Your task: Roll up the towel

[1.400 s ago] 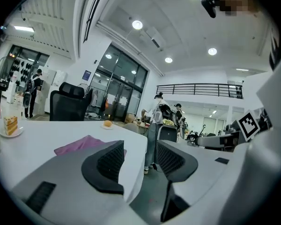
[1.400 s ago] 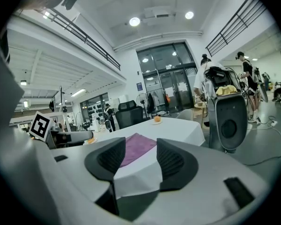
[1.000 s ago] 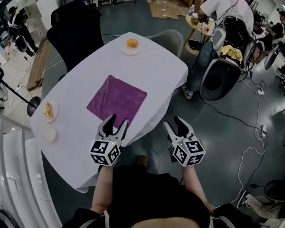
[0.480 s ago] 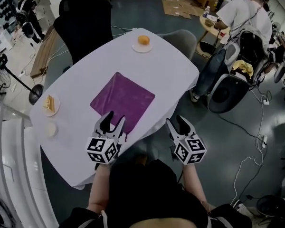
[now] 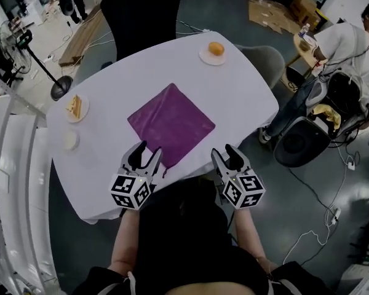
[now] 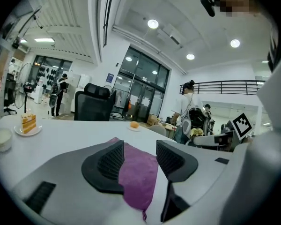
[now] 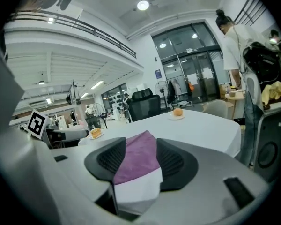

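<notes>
Purple towel [image 5: 171, 123] is spread flat on the white desk [image 5: 246, 97], one corner pointed toward the person. That corner lies just ahead of the left gripper [image 5: 149, 153]; the right gripper [image 5: 224, 153] is held farther off. Both sets of fingers are held apart, empty.

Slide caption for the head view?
Both open, left gripper and right gripper poised before flat purple towel on white table.

Both my grippers sit side by side, close in front of my body, pointing forward. Left gripper [image 5: 149, 151]: jaws apart. Right gripper [image 5: 224, 153]: jaws apart. Forearms [image 5: 128, 241] bare, reaching forward, roughly parallel.
</notes>
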The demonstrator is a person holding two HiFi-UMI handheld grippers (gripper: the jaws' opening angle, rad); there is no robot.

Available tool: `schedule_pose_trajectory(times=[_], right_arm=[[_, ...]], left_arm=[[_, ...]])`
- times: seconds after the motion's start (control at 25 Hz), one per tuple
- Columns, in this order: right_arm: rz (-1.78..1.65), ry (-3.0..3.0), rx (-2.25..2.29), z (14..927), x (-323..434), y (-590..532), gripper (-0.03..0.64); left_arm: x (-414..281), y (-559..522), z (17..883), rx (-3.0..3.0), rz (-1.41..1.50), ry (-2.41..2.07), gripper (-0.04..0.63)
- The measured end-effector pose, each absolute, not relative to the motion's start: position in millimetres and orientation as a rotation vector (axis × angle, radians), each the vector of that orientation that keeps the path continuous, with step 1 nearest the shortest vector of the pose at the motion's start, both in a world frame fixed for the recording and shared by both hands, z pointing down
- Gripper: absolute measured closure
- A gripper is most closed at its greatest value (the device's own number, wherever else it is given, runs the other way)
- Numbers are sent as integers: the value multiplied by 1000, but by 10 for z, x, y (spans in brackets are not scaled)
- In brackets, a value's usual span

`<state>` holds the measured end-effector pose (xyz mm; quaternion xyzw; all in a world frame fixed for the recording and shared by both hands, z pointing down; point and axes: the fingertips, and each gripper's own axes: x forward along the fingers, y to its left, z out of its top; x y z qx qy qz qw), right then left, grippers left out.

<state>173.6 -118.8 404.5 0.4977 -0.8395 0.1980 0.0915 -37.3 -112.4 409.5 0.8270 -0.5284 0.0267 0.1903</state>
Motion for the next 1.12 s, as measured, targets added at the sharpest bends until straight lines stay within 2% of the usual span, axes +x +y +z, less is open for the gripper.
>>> schedule_pose_trajectory(times=[0.56, 1.12], right_arm=[[439, -2558, 956, 4307, 1752, -2243, 397], [150, -2527, 120, 5101, 1604, -2406, 397]], left_arm=[[-369, -1491, 4287, 2077, 82, -1765, 376], [83, -954, 5194, 1897, 394, -1739, 376]])
